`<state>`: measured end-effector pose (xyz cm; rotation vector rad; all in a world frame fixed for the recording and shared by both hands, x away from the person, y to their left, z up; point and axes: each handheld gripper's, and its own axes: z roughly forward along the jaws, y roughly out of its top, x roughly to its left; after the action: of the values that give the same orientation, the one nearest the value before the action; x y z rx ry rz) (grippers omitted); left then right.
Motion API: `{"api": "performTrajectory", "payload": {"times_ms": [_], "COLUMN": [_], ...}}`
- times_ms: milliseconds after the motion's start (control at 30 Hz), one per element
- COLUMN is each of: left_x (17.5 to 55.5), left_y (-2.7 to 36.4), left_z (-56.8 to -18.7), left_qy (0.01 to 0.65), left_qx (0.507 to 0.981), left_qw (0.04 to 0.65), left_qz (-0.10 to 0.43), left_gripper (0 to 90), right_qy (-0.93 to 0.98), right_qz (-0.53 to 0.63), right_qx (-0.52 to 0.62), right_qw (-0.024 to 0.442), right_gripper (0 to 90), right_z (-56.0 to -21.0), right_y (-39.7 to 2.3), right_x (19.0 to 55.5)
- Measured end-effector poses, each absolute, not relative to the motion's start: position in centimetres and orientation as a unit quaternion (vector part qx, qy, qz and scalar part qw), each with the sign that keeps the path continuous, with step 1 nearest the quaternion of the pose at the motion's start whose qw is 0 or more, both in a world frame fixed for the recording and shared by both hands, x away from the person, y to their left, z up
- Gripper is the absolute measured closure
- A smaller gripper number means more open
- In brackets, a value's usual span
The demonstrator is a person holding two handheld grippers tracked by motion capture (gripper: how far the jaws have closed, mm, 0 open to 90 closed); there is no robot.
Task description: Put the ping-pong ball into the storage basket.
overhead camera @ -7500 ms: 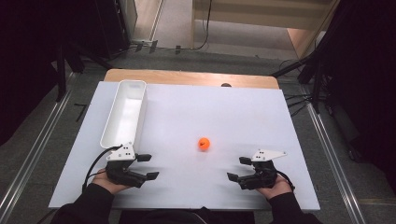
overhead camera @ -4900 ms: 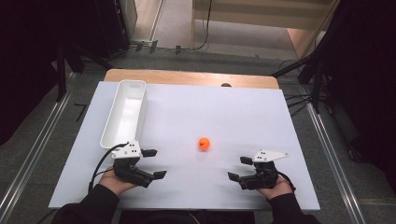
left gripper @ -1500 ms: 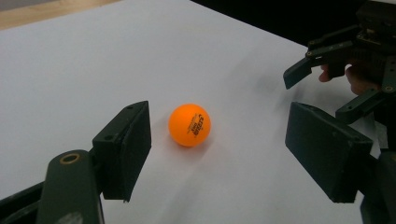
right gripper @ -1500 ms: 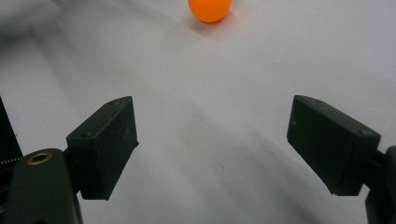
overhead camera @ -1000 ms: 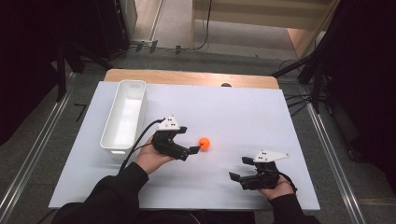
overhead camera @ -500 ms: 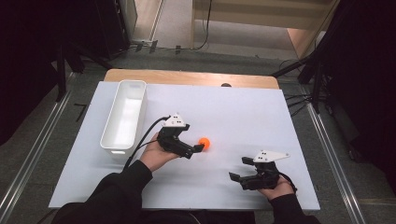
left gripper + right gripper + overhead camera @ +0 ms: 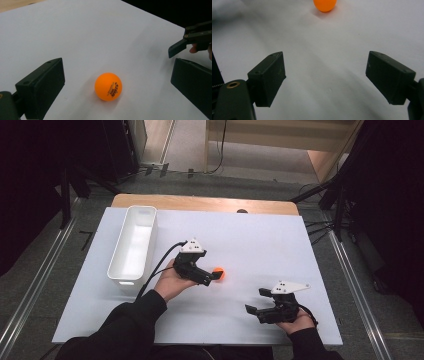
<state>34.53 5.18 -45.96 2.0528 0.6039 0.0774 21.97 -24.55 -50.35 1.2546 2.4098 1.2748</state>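
The orange ball (image 7: 219,274) sits on the white bench (image 7: 260,240) just right of the frame's centre in the high view, well apart from the white bin (image 7: 134,245) at the upper left. The left claw (image 7: 212,276) is right at the ball, its tips reaching the ball's left edge from the lower left. In the left gripper view the ball (image 7: 108,86) lies on the bench between the two black jaws, which stand wide apart with clear bench on either side of it (neither jaw touches it). So this claw is fully spread and holds nothing.

The right claw (image 7: 253,310) rests low at the lower right of the high view, held in the person's hand, well apart from the ball. Its own view shows its jaws spread wide over bare bench, holding nothing, with the ball (image 7: 325,5) far off at the top edge.

As to progress, I judge the work to be at the end of the reach: the left claw is lined up around the ball, but the grasp is not yet made. Left to do, by my reading, are closing on the ball, lifting it, and carrying it somewhere, most likely to the bin, which looks empty as far as its inside shows. The ball is smooth and round, so an off-centre squeeze could send it rolling.
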Motion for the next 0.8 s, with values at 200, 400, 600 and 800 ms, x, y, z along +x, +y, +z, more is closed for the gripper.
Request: {"api": "performTrajectory", "payload": {"times_ms": [200,400,600,800], "left_x": [34.8,35.2,35.6,35.7], "left_y": [4.7,4.1,3.6,2.9], "left_z": [-46.1,-46.1,-46.1,-46.4], "left_qy": [0.248,0.248,0.245,0.245], "left_qx": [0.842,0.841,0.841,0.844], "left_qw": [0.478,0.479,0.481,0.475], "left_qz": [0.031,0.034,0.041,0.041], "left_gripper": [0.0,0.0,0.0,0.0], "right_qy": [0.801,0.801,0.801,0.801], "right_qz": [0.424,0.423,0.423,0.422], "right_qx": [0.415,0.417,0.418,0.418], "right_qw": [0.072,0.071,0.071,0.071], "right_gripper": [14.5,14.6,14.6,14.6], "right_z": [-50.4,-50.4,-50.4,-50.4], "right_y": [-24.6,-24.6,-24.6,-24.6], "right_x": [22.0,22.0,22.0,22.0]}}
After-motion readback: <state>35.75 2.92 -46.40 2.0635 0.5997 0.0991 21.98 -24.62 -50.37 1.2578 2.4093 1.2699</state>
